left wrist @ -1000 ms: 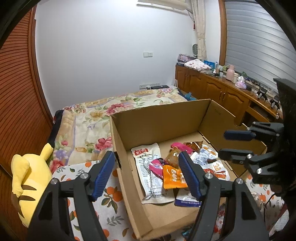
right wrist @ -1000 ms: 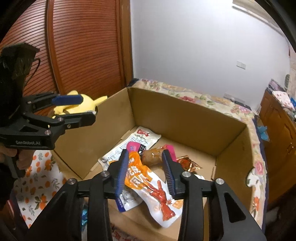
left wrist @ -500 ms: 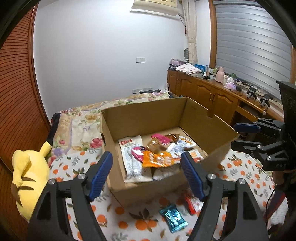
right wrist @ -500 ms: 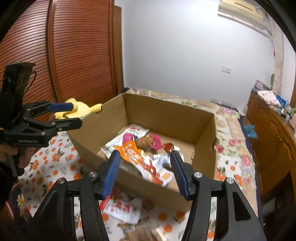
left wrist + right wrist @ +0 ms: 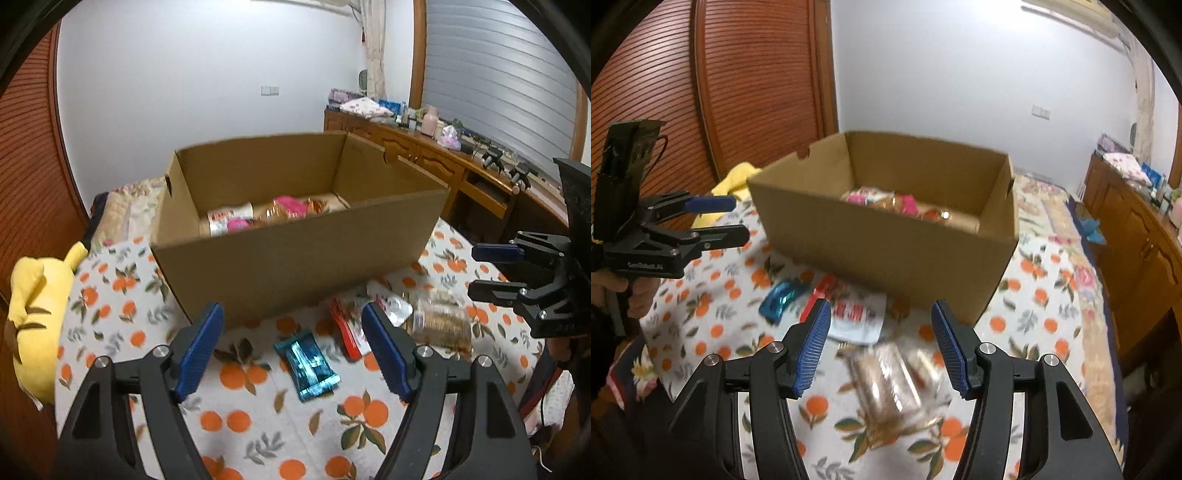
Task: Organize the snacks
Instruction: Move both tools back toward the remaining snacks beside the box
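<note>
Brown cardboard box (image 5: 295,254) is being faced by both empty, spread tongs, left (image 5: 295,350) and right (image 5: 879,347); a teal foil packet (image 5: 308,360) is lying before it.

"GenRobot.AI" on left claw (image 5: 733,218).

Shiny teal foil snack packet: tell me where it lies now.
The shiny teal foil snack packet lies on the orange-print cloth before the cardboard box, left of a red packet.
</note>
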